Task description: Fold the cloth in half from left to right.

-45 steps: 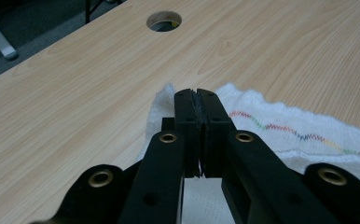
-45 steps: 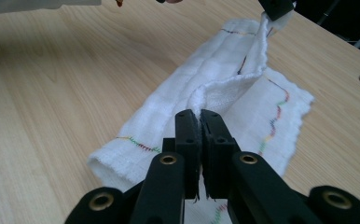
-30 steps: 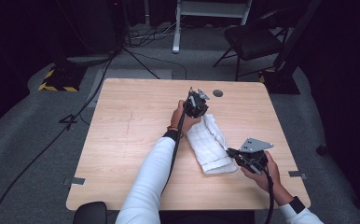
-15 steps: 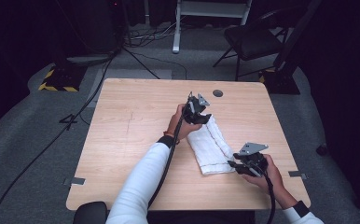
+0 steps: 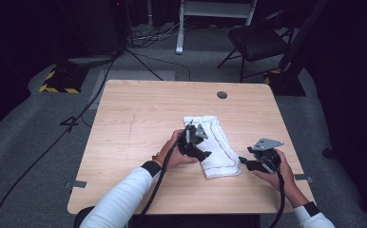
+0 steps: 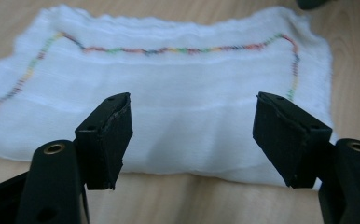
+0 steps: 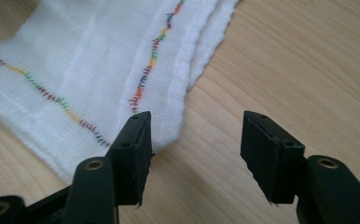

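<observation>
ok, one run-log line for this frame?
cloth: folded, flat on table | left gripper: open, jaws just opened | right gripper: open, just opened, at cloth corner

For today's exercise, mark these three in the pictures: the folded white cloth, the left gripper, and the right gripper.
folded white cloth (image 5: 219, 152), high view, on its bare middle.
left gripper (image 6: 192, 135), left gripper view, midway between its open jaws, above the cloth.
right gripper (image 7: 194, 144), right gripper view, midway between its open jaws, over the table at the cloth's corner.
</observation>
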Tool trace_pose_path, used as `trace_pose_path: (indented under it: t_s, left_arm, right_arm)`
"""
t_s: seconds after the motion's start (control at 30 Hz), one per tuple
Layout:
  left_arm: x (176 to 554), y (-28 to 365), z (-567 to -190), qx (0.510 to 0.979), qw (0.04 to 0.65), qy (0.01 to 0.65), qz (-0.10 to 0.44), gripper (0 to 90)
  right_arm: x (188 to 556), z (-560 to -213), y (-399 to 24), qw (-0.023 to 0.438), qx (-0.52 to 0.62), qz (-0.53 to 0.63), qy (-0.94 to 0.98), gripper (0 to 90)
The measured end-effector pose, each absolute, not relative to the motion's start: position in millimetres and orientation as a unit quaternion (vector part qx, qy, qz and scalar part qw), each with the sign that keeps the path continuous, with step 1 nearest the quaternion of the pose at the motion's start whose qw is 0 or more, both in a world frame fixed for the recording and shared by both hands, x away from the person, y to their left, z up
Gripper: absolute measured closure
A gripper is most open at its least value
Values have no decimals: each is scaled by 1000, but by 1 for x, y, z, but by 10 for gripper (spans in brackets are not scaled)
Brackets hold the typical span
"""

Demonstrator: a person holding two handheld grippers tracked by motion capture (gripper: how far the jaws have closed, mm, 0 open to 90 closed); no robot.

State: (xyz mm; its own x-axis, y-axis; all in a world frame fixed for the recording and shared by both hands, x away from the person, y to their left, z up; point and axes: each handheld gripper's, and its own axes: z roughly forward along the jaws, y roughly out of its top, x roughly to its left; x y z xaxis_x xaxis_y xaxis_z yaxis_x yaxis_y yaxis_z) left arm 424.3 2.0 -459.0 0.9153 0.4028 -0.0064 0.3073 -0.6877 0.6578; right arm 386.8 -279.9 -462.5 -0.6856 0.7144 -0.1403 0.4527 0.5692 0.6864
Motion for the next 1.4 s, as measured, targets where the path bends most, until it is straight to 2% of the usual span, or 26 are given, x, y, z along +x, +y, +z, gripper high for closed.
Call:
trace_pose_path:
  t_s: [0.13, 0.37, 0.6, 0.77, 0.8, 0.87, 1.07, 1.2, 1.33, 1.4]
  left_arm:
    - [414, -5, -468, 925, 332, 178, 60, 285]
    - [410, -6, -483, 932, 313, 174, 61, 283]
    - [405, 2, -488, 928, 323, 175, 61, 283]
    - [397, 8, -489, 928, 324, 174, 62, 284]
    - [395, 11, -489, 928, 324, 172, 61, 284]
    - [391, 16, -489, 928, 326, 169, 61, 284]
    - [380, 29, -489, 928, 325, 173, 65, 284]
    - [375, 39, -490, 927, 327, 175, 62, 284]
    - [367, 49, -490, 925, 331, 178, 61, 283]
    - [362, 54, -490, 924, 334, 177, 58, 283]
  right_arm:
    - [393, -461, -281, 209, 344, 324, 856, 441]
    - [399, -471, -271, 188, 325, 307, 875, 427]
    - [397, -479, -267, 157, 308, 300, 889, 436]
    - [390, -482, -260, 107, 288, 304, 902, 428]
    - [386, -483, -258, 114, 282, 306, 902, 458]
    - [381, -482, -253, 127, 273, 299, 905, 457]
    - [370, -482, -241, 106, 264, 306, 908, 480]
    - [362, -482, -232, 98, 252, 310, 911, 536]
    - [355, -482, -222, 92, 248, 309, 914, 535]
    - [352, -482, -218, 98, 243, 304, 916, 477]
